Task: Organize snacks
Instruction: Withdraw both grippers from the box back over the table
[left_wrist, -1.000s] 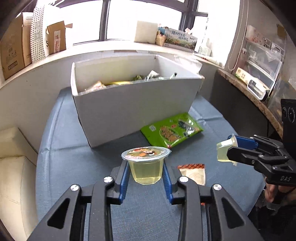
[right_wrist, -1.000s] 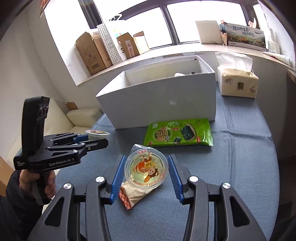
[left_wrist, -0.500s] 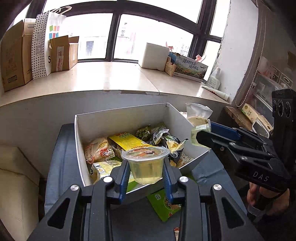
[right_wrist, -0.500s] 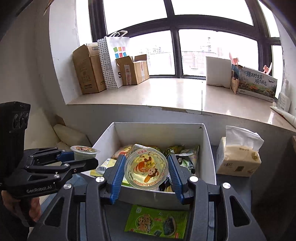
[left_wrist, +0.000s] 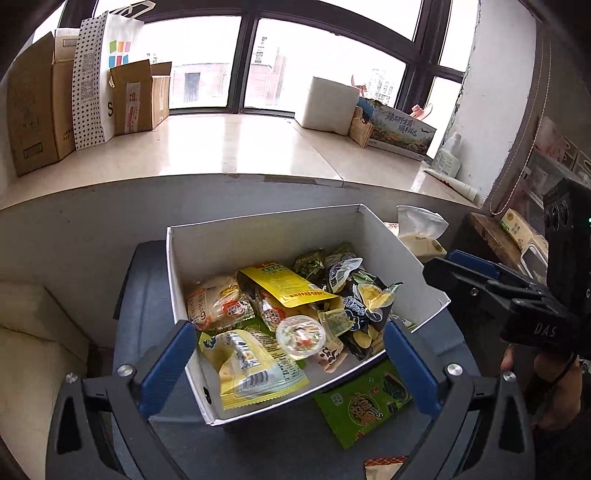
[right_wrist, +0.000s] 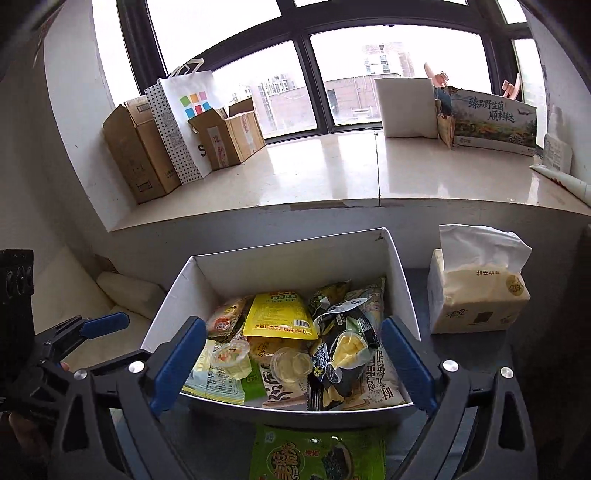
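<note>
The white box (left_wrist: 258, 236) holds several snack packets. My left gripper (left_wrist: 290, 365) hovers over its near edge, its jaws opening wide with nothing pressed between the pads. A clear jelly cup (left_wrist: 300, 336) lies below among the packets. My right gripper (right_wrist: 291, 369) hangs over the same box (right_wrist: 295, 266), jaws also opening and empty. Two jelly cups (right_wrist: 232, 360) (right_wrist: 291, 365) rest in the box beneath it. A green seaweed packet (left_wrist: 364, 404) (right_wrist: 317, 456) lies on the blue cloth in front of the box. Each gripper shows in the other's view: the right gripper (left_wrist: 480, 280) and the left gripper (right_wrist: 92, 325).
A tissue pack (right_wrist: 476, 291) stands right of the box. A small orange packet (left_wrist: 384, 467) lies near the front of the cloth. Cardboard boxes (right_wrist: 140, 155) and a paper bag (right_wrist: 184, 122) line the window ledge behind. A cream cushion (left_wrist: 33, 332) sits at the left.
Both grippers rose from the table to above the box, each carrying a jelly cup. Both have since opened, and the cups now lie in the box.
</note>
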